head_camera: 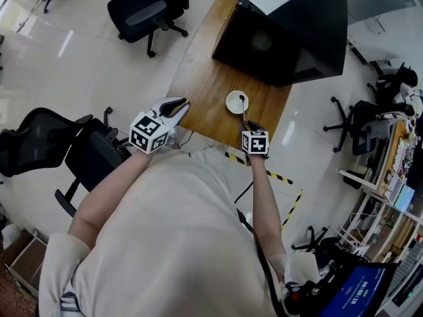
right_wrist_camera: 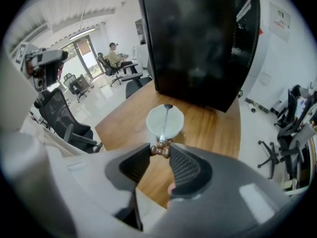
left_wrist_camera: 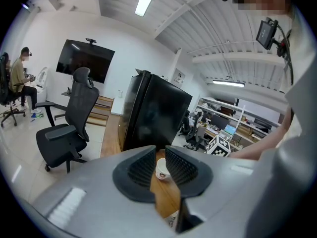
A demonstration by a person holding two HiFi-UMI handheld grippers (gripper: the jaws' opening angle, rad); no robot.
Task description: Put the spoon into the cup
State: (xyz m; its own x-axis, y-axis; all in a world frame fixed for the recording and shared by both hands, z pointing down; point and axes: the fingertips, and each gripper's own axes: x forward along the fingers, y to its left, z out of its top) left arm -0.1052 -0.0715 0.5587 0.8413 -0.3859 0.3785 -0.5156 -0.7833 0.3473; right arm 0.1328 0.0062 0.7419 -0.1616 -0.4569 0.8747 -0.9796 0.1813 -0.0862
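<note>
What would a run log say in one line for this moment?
right gripper: jaws shut on spoon | spoon: tip inside cup | left gripper: jaws open, empty

cup (right_wrist_camera: 153, 124) on table (right_wrist_camera: 213, 128) | spoon (right_wrist_camera: 165, 123) in cup | cabinet (right_wrist_camera: 198, 43) behind cup

white round cup (right_wrist_camera: 177, 129) stands upright on the wooden worktop (right_wrist_camera: 210, 128), near its front edge; thin silvery spoon (right_wrist_camera: 164, 123) with a brown knobbly handle end leans steeply over the cup, its bowl inside by the far rim; the handle end is pinched between the right gripper's (right_wrist_camera: 159, 151) fingers (right_wrist_camera: 183, 165), just above the near rim
</note>
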